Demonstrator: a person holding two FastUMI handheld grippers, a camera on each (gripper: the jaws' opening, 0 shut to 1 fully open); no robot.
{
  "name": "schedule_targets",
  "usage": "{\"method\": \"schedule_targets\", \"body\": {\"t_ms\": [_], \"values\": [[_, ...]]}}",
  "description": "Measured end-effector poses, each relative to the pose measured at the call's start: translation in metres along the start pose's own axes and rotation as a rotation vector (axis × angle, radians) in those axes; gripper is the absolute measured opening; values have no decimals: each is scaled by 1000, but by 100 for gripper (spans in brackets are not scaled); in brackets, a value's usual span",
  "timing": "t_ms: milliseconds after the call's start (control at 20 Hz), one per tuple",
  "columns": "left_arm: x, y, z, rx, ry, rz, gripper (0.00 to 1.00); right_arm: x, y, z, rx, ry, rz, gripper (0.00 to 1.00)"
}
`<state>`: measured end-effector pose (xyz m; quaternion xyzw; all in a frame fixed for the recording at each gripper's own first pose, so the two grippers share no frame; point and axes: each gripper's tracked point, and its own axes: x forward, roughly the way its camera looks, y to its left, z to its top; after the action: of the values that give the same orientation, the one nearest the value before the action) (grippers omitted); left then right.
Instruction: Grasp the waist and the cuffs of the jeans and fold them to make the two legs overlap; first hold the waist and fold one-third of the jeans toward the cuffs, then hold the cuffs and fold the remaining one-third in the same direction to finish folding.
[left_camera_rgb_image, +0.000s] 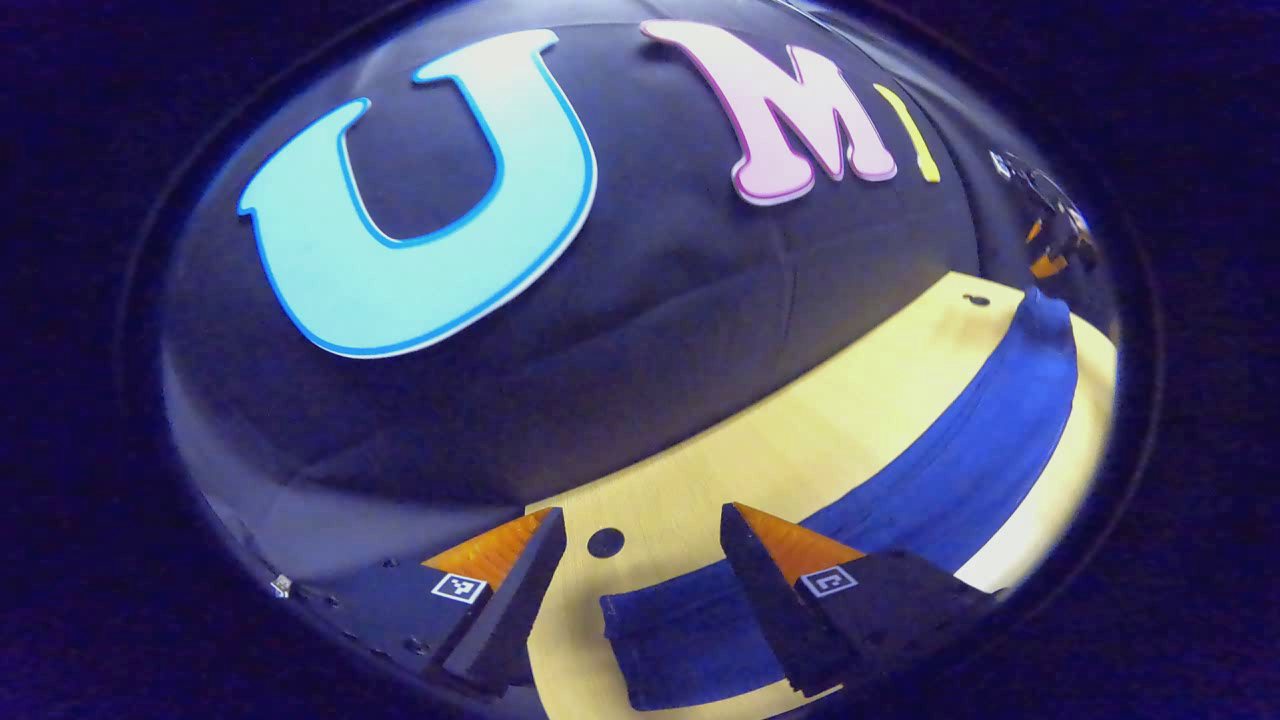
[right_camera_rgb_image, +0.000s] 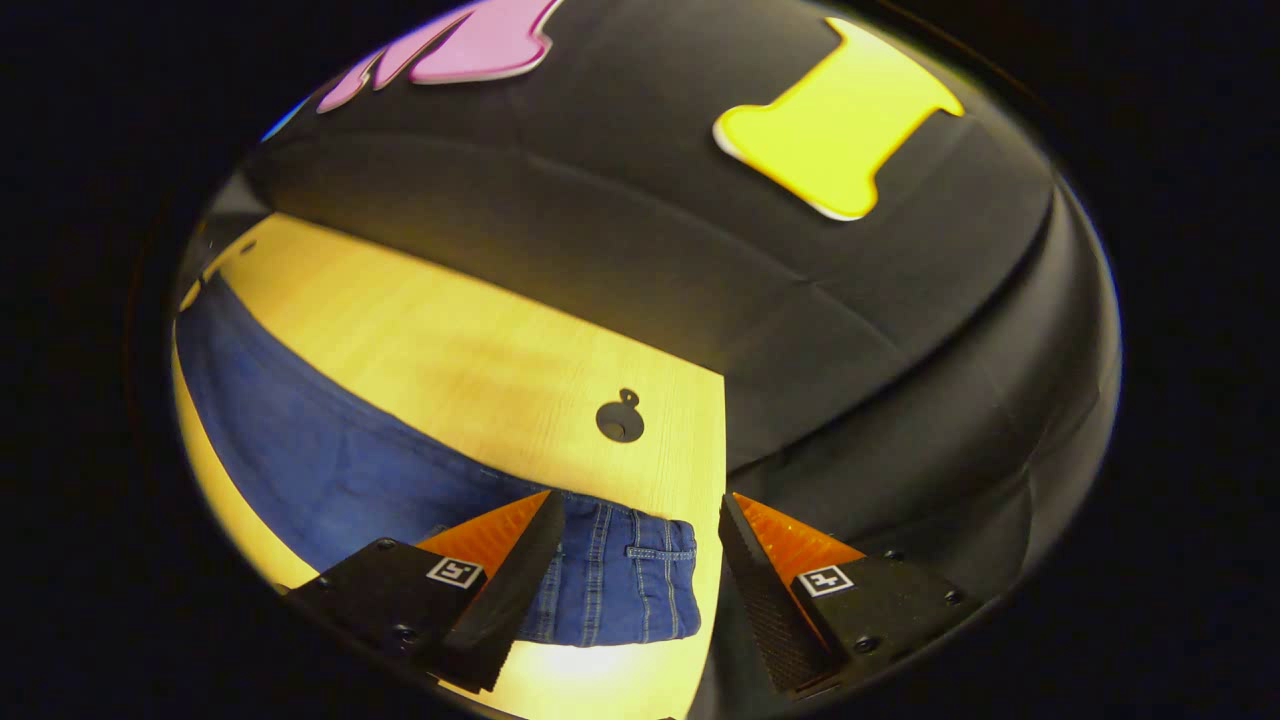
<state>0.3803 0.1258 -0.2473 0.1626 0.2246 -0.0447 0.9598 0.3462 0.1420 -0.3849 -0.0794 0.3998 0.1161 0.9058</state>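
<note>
The jeans (right_camera_rgb_image: 330, 450) lie flat along the table (right_camera_rgb_image: 450, 340), legs already overlapped. The right gripper (right_camera_rgb_image: 632, 570) hangs released above the waist; the left gripper (left_camera_rgb_image: 640, 590), equally released, hangs above the cuffs.

The jeans (left_camera_rgb_image: 930, 450) are blue denim, lying flat and stretched out lengthwise as one long narrow band on the pale wooden surface (left_camera_rgb_image: 800, 420). In the left gripper view the cuff end (left_camera_rgb_image: 680, 640) lies nearest, its edge cut square, and the band curves away to the far right. In the right gripper view the waist end (right_camera_rgb_image: 630, 580) lies nearest, near the surface's right edge, showing pale seam stitching and a belt loop; from there the legs run off to the far left. The fabric looks smooth, with only faint lengthwise creases.
</note>
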Motion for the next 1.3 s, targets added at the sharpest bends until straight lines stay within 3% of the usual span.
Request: {"method": "schedule_targets", "body": {"t_ms": [100, 300, 350, 400, 500, 600, 850, 1000, 1200, 1300], "values": [[-18, -10, 47, -148, -122, -29, 98, -15, -5, -5, 180, -22, 13, 97], [-65, -51, 137, -410, -362, -242, 98, -13, -16, -44, 604, -23, 33, 98], [-71, -60, 139, -441, -397, -289, 98, -5, -19, -53, 719, -32, 28, 95], [-82, -67, 149, -475, -406, -316, 98, 2, -21, -68, 803, -14, 23, 99], [-90, -76, 149, -545, -384, -346, 98, 4, -22, -100, 922, 37, 14, 98], [-89, -85, 145, -610, -359, -359, 96, 10, -23, -126, 1019, 74, -2, 99], [-110, -97, 154, -706, -373, -306, 96, 33, -20, -178, 1256, 128, -10, 98], [-118, -97, 162, -686, -371, -253, 96, 44, -25, -176, 1334, 86, 3, 98], [-122, -105, 170, -612, -362, -242, 96, 42, -24, -179, 1324, 15, -3, 95], [-119, -110, 167, -561, -331, -225, 96, 34, -25, -198, 1305, 67, -6, 57]]}}
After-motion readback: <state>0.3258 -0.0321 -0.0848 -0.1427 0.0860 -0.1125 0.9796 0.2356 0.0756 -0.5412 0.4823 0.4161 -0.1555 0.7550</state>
